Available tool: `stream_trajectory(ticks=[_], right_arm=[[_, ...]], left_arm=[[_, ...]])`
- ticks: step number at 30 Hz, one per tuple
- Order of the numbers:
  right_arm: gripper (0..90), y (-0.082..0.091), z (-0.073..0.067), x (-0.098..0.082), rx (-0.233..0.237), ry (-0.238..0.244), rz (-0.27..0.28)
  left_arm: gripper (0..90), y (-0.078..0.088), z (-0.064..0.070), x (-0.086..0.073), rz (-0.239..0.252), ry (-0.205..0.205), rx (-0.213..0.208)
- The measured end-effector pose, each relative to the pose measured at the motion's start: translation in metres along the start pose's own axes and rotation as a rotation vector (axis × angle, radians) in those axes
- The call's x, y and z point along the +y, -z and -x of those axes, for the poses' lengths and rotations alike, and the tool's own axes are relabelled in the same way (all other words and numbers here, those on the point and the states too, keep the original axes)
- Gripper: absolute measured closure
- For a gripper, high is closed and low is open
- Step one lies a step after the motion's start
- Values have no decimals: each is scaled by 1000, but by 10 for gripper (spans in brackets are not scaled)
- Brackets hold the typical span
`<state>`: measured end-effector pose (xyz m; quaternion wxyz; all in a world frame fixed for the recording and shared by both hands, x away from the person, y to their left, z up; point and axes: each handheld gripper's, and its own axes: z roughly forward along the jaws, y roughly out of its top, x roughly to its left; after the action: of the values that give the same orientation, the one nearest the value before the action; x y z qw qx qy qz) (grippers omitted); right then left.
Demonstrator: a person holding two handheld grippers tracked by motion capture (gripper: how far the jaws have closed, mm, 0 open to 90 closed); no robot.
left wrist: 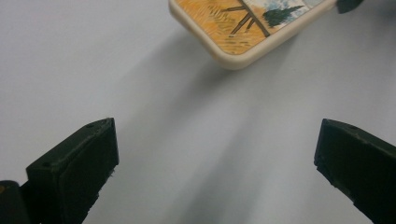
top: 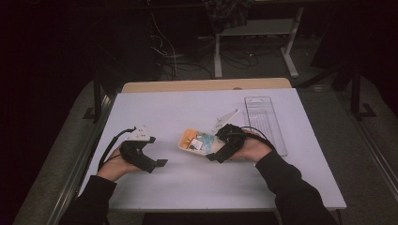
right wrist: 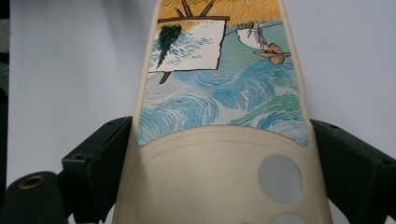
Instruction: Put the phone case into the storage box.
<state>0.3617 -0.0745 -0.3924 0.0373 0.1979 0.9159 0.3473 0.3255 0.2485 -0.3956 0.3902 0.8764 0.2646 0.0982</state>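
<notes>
Cream silicone with a painted blue and orange scene makes up the phone case (right wrist: 219,116), which is held near the middle of the worktop (top: 187,187), slightly toward the right edge. It is gripped across its width, at the end with the camera holes, by the right claw (top: 220,145); the jaws are set wide because the case is wide, and both pads are seen pressed on its side edges in the right gripper view. The printed end (left wrist: 252,32) is pointed toward the left claw (top: 157,161), probably so that it can be passed over or steadied there. The left claw is held low over the worktop nearer the left edge, its jaws wide apart with nothing between them. A clear tray (top: 265,122) is laid along the right edge, and a white strip (top: 225,118) is lying just behind the case.
</notes>
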Motion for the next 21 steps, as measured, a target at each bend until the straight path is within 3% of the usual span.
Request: stream_trajectory(ticks=[1,4,5,9,12,15,16,21], right_arm=[[99,0,1,-1,-10,8,-1],[100,2,2,-1,-34,-40,-15],[100,3,3,-1,-36,-50,-16],[100,5,6,-3,-60,-75,-8],[100,5,7,-4,-63,-102,1],[98,6,9,-5,-65,-125,10],[98,6,8,-5,-55,-152,21],[98,7,10,-6,-58,-166,22]], left_arm=[[0,-2,1,0,3,17,5],[0,-5,3,-1,-1,33,28],[0,-8,6,-1,15,58,29],[0,-14,11,-1,11,87,51],[0,-19,14,-1,-11,82,73],[0,-21,17,-2,-4,79,82],[0,-22,18,-3,3,82,79],[0,-25,19,-6,7,72,90]])
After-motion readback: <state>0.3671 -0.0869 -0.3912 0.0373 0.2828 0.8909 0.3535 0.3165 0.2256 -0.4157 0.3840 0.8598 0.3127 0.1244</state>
